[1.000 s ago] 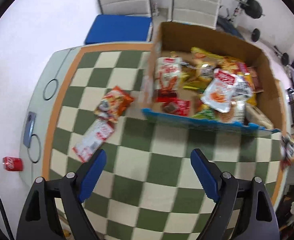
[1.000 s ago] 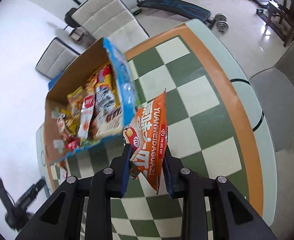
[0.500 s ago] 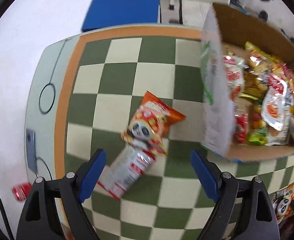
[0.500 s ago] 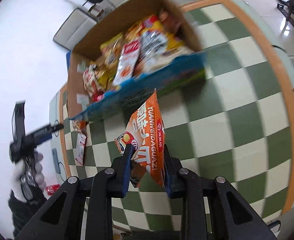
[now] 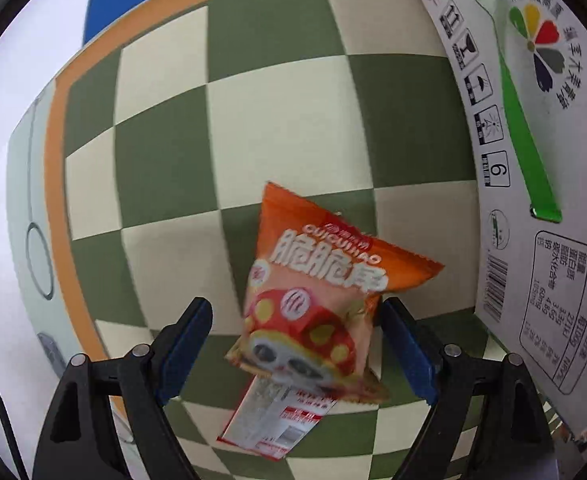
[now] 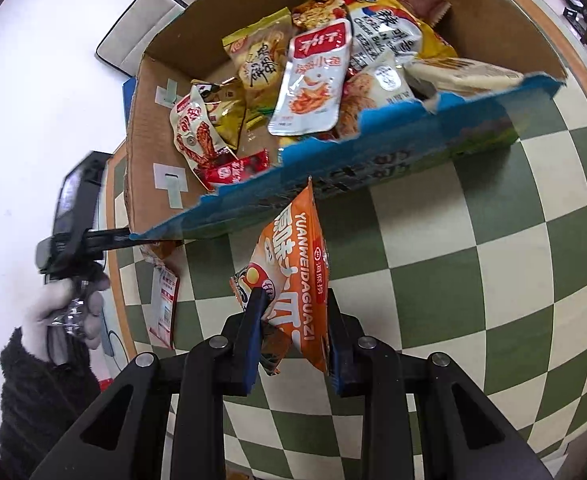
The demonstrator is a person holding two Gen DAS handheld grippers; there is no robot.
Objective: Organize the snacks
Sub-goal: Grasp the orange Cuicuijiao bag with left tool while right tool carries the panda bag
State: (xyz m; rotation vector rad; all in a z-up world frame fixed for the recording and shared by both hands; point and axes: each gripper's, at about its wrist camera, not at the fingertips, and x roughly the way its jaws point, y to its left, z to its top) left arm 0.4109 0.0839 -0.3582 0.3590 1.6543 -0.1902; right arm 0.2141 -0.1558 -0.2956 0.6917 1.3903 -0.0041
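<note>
My right gripper (image 6: 293, 334) has its blue pads pinched tight on the lower part of an orange sunflower-seed bag (image 6: 295, 276), which stands on edge above the jaws, its top just short of the blue front wall of the cardboard box (image 6: 373, 160). The grip sits low on a slack, tall pouch, so I judge it could fold or slide out if I swing it, and its top could catch that torn blue edge rather than clear it.

My left gripper (image 5: 295, 342) is spread wide, pointing down over an orange panda snack bag (image 5: 321, 292) on the checkered table (image 5: 277, 120). The bag lies between the pads, which don't touch it. It overlaps a white-and-red packet (image 5: 277, 420); closing here could nip both, or drag the lower one along. The box's white side panel (image 5: 533, 160) stands just beside my right-hand pad, and a careless lift could knock it.
</note>
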